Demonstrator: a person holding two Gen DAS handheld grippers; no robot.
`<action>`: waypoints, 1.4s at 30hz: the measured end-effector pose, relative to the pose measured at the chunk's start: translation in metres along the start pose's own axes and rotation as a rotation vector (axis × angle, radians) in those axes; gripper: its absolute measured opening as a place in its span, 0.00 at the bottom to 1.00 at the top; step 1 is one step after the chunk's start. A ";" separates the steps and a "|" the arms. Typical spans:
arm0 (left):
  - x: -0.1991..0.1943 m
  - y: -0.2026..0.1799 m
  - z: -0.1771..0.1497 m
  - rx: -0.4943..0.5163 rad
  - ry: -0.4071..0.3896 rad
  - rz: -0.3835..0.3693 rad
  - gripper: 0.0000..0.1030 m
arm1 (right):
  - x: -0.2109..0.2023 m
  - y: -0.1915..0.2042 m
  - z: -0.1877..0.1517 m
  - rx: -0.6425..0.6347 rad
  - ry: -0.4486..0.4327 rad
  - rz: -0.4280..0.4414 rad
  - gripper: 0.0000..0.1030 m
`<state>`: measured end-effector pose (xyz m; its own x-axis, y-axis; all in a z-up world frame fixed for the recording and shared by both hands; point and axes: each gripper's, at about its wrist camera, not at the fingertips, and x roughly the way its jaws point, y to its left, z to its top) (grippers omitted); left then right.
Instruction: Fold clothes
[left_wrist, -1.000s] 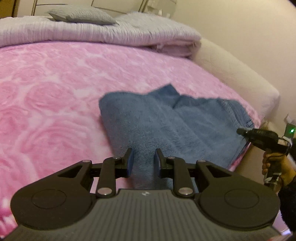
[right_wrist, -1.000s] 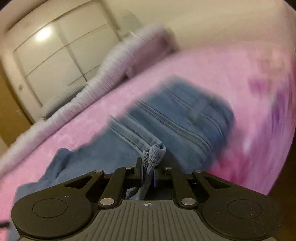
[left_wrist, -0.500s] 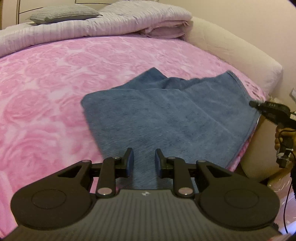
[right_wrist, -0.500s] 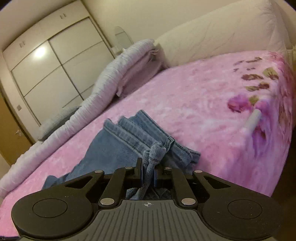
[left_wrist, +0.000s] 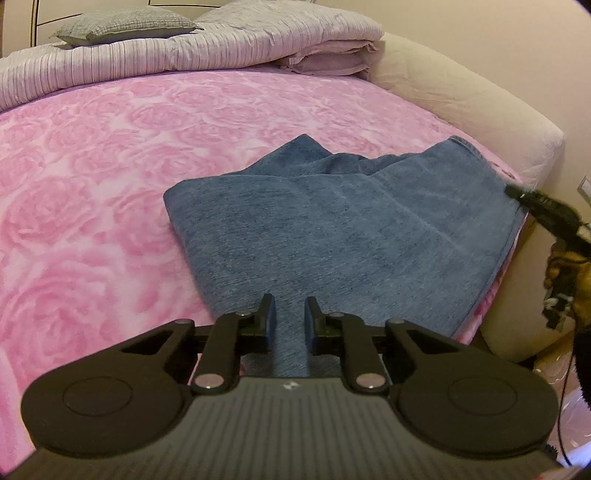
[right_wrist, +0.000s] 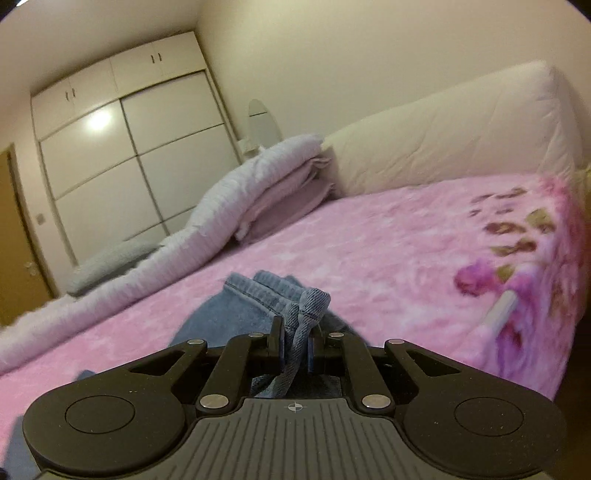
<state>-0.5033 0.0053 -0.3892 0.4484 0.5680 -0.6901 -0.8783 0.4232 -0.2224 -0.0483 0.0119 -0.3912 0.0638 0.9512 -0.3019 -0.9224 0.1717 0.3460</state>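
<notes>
Faded denim jeans (left_wrist: 343, 229), coarse-woven with stitched seams, lie ahead of matt black plastic fingers (left_wrist: 266, 317); beneath, a plush pink blanket (left_wrist: 92, 177), soft and fuzzy.

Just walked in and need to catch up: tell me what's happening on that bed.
A person is folding a pair of blue jeans on the pink bedspread, a handheld gripper in each hand. The right gripper has its jaws shut on a bunched denim edge at the garment's right side. The left gripper is over the near end of the jeans with jaws apart; denim shows between them, but no clamp. The jeans lie mostly flat, with ripples at the far end.
</notes>
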 end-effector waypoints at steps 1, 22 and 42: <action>0.002 -0.001 0.000 0.006 0.004 0.002 0.14 | 0.008 -0.006 -0.002 0.017 0.041 -0.014 0.09; -0.014 -0.021 -0.025 -0.013 0.045 0.080 0.15 | -0.015 0.025 -0.017 -0.175 0.300 -0.023 0.53; -0.117 -0.088 -0.042 0.016 -0.029 0.277 0.21 | -0.159 0.129 0.001 -0.195 0.293 -0.033 0.53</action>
<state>-0.4859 -0.1281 -0.3184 0.1968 0.6836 -0.7029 -0.9655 0.2600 -0.0175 -0.1773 -0.1168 -0.2981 0.0092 0.8272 -0.5619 -0.9788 0.1224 0.1641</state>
